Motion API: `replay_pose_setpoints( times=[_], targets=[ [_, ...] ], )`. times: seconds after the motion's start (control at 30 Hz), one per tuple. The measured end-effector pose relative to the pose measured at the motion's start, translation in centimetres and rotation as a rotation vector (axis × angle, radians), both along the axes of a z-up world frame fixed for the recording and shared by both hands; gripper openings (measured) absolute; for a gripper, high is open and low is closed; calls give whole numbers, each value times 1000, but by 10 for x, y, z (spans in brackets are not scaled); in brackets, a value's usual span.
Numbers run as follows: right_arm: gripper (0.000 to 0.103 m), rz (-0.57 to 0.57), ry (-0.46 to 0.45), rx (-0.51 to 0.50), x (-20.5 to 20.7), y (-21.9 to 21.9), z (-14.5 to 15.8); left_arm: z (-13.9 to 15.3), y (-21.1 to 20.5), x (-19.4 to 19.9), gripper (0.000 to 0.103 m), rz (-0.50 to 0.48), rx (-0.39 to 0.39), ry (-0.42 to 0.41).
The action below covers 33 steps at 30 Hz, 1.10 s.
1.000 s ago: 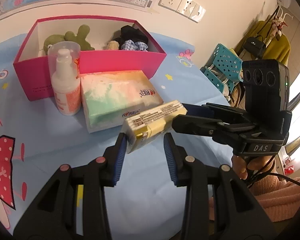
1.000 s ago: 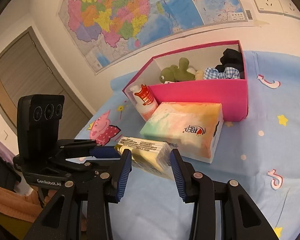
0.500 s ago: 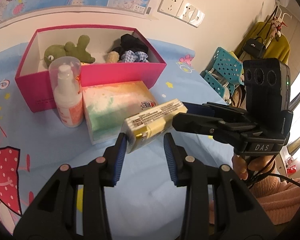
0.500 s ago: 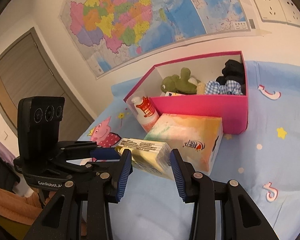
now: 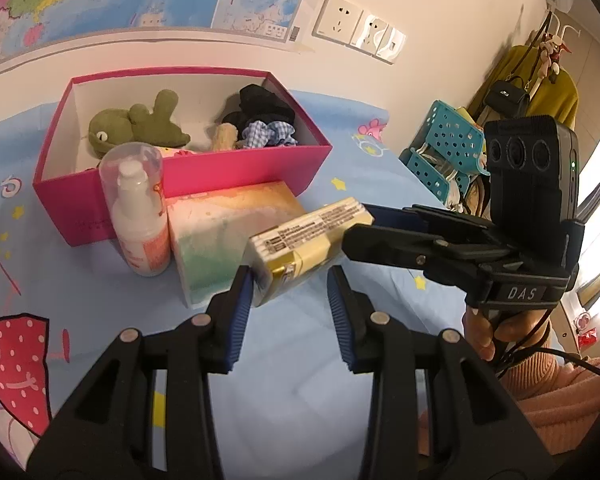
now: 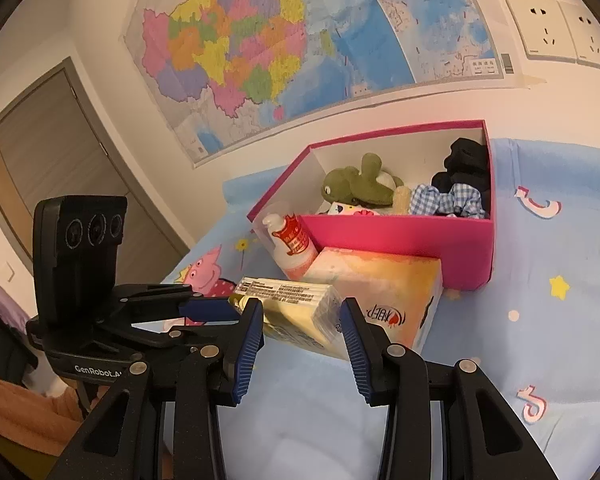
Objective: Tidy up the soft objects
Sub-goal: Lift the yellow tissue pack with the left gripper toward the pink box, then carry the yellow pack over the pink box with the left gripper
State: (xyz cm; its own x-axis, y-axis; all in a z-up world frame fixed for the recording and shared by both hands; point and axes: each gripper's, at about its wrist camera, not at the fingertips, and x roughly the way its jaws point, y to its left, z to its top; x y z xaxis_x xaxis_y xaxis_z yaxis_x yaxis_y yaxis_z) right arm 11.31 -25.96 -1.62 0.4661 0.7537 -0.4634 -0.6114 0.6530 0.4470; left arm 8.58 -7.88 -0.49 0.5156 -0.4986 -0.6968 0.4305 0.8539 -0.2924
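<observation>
At the left, the spray bottle (image 5: 140, 216) stands against the pink box (image 5: 236, 168) — a frog plush (image 5: 136, 128) and checked cloth (image 5: 270, 134) already lie inside. The tissue box (image 5: 228, 232) sits just in front. The yellow tissue pack (image 5: 308, 244) is held above the blue cloth (image 5: 292, 360), clenched at one end by the left gripper (image 5: 288, 300) and at the other by the right gripper (image 6: 300, 336) — it is best kept level, lifted over the near wall, and lowered into the free middle.

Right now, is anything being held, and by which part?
Yes: the yellow tissue pack is held by both grippers, left gripper on one end, right gripper on the other.
</observation>
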Motion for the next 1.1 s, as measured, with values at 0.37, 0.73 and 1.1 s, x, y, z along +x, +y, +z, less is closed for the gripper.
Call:
replay_pose_setpoints(
  times=[0.37,0.73,1.1],
  targets=[
    [42,-1,-16,3,6,1,6,8,2,10,40,8,0,-16],
    [42,-1,-23,4,14,2,10,15,3,20,40,14,2,-36],
    [42,-4,-36,1,20,2,15,19,3,26,40,14,7,-48]
  ],
)
